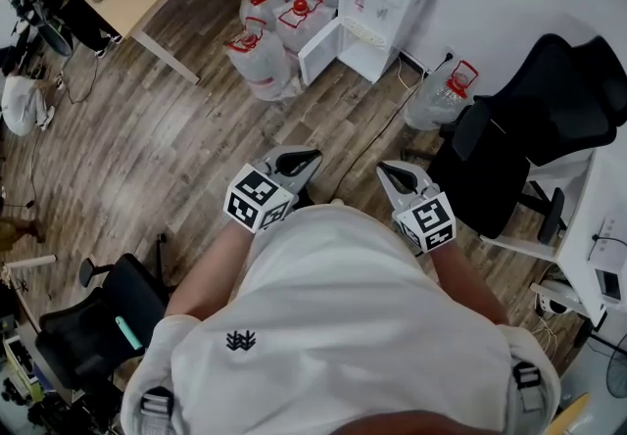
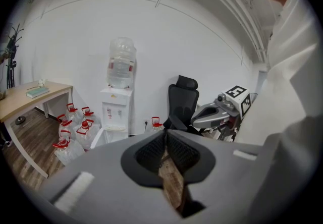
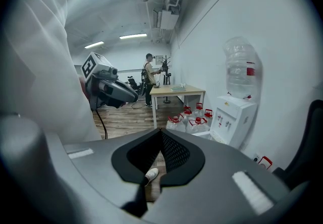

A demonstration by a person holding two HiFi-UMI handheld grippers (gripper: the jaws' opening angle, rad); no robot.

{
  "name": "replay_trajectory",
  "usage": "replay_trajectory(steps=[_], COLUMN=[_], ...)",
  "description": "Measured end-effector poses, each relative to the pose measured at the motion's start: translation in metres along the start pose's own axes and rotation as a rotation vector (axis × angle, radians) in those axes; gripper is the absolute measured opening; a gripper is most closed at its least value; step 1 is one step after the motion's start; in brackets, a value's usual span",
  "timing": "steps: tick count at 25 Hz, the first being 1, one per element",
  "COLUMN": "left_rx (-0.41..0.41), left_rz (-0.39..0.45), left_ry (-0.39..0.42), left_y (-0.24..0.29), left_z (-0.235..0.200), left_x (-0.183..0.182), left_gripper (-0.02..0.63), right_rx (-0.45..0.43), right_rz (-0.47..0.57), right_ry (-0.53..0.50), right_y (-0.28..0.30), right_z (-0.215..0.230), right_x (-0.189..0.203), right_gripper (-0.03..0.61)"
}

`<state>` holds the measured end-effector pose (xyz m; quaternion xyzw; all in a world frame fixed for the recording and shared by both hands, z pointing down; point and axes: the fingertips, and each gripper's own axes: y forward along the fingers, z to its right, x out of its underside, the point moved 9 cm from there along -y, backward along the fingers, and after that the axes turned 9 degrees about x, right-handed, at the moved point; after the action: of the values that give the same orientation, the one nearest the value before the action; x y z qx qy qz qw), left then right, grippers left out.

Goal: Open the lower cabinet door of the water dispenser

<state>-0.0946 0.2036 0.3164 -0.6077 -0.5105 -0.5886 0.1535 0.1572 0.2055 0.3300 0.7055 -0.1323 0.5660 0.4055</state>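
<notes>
Obs: white floor-standing water dispenser [image 1: 392, 2] stands against the wall, well apart from the person, w/ a clear inverted bottle on top. Its white lower cabinet door [image 1: 321, 49] stands swung out toward the cluster of clear plastic water jugs w/ red caps [image 1: 263, 51], so the compartment shows open; a black office chair [image 1: 529, 129] sits off to the dispenser's other side. Judgement on handling: door prob. a thin, stiff, light panel on a side hinge, should swing w/ little force. Smooth face likely slippery for pads, so best purchase is the free vertical edge opposite the hinge, pinched or hooked. Handle or recess too small to tell. Pull gently, since the dispenser is top-heavy w/ the bottle and could rock. Left gripper [image 1: 312, 159]: jaws clenched together, nothing between, touching nothing, held close to the body and angled down at the wood-plank floor [image 1: 147, 129]. Right gripper [image 1: 385, 171]: same, jaws fully together, empty, no contact.
</notes>
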Motion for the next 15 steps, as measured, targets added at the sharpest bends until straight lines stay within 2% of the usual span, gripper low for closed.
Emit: replay_trajectory(steps=[15], left_rx=[0.011], left_rz=[-0.017], left_ry=[0.000], left_y=[0.0055], left_z=[-0.0026], left_x=[0.0013], left_gripper=[0.071], right_rx=[-0.003], right_rz=[0.011], right_ry=[0.022], right_y=[0.0036], right_z=[0.0036], right_x=[0.0018], right_gripper=[0.001])
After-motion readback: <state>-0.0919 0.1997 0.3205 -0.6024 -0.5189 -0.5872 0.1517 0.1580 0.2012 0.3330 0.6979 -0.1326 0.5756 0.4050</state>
